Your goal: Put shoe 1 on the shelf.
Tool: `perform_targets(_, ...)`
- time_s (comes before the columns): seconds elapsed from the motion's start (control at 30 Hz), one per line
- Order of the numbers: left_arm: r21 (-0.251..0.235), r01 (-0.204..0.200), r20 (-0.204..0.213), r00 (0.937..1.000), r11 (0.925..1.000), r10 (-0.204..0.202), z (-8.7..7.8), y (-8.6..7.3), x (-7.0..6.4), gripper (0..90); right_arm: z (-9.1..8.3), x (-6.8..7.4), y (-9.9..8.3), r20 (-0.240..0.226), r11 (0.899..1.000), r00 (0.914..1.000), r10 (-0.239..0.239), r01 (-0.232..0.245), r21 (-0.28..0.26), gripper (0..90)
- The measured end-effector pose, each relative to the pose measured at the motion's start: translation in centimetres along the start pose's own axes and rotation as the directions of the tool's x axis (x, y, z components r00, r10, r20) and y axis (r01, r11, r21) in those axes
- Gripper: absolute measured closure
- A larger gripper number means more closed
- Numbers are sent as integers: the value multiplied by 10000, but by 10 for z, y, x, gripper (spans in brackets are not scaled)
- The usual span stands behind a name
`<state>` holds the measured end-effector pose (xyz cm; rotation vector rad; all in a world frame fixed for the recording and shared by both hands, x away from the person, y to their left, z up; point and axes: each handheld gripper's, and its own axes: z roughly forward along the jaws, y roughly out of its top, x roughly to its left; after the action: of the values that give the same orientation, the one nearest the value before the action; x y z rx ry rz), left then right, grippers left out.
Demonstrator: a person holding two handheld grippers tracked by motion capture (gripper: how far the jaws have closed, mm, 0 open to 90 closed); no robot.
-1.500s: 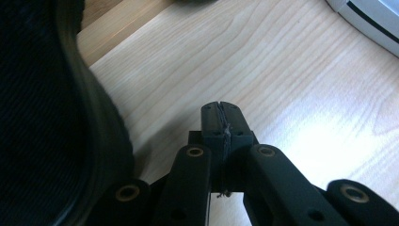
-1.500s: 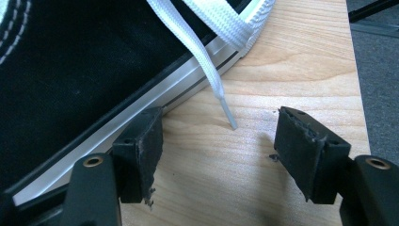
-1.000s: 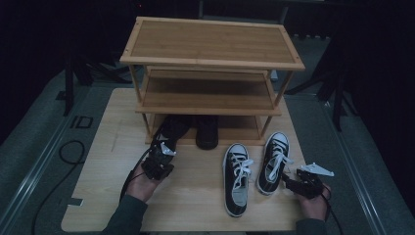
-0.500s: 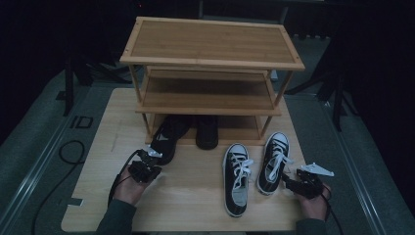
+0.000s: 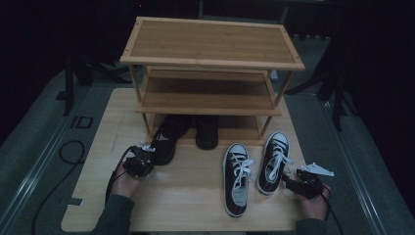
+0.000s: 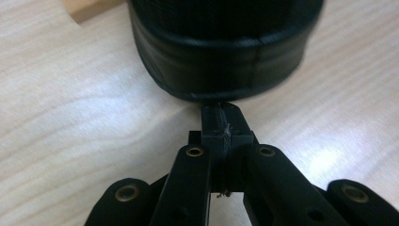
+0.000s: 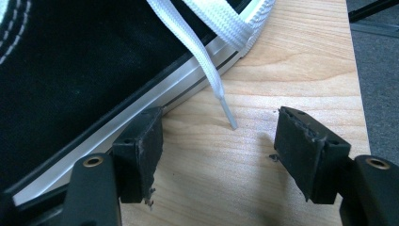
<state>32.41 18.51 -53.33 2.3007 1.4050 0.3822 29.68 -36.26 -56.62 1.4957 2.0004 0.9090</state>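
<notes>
Progress: roughly half, by judgement. Black shoe pair (image 5: 188, 134) on lowest tier of wooden shoe rack (image 5: 210, 63), left one's heel protruding onto bench (image 5: 191, 200). Left tongs (image 6: 221, 127) clenched, empty, tips just at that heel (image 6: 221, 61). Two black-and-white sneakers (image 5: 254, 169) on bench, not yet shelved. Right tongs (image 7: 219, 136) released, jaws spread beside right sneaker's sole, lace tip (image 7: 228, 115) between. Middle, top shelves bare.

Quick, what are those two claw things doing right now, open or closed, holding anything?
Left gripper: closed, empty, its tips just short of the black shoe.
Right gripper: open, empty, beside the black-and-white sneaker.
</notes>
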Motion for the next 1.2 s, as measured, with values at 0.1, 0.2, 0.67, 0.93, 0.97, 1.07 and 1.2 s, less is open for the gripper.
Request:
perform_targets(0.1, 43, -23, -92, 10000, 10000, 23, 3, 2, 0, 900, 0, 0, 0, -2, 10000, 10000, 1, -1, 2, 327)
perform_targets(0.2, 16, 33, -153, 9999, 10000, -33, 5, 5, 1, 900, 0, 0, 0, 3, 10000, 10000, 1, -1, -1, 327)
perform_targets(0.67, 51, -244, -231, 9994, 9997, 245, 17, 30, 0, 900, 0, 0, 0, 1, 10000, 10000, -3, 3, 0, 327)
perform_targets(0.93, 132, -587, 40, 9983, 9982, 586, 27, 49, -18, 900, 0, 0, 0, 2, 10000, 10000, 3, -3, 1, 327)
perform_targets(0.97, 132, -587, 40, 9983, 9982, 586, 27, 49, -18, 900, 0, 0, 0, 2, 10000, 10000, 3, -3, 1, 327)
perform_targets(1.07, 143, -735, 180, 9971, 9972, 733, 32, 58, -27, 900, 0, 0, 0, -3, 10000, 10000, 0, 0, 0, 327)
perform_targets(1.2, 210, -888, 272, 9957, 9958, 882, 37, 66, -34, 900, 0, 0, 0, -10, 10000, 10000, -8, 8, 1, 326)
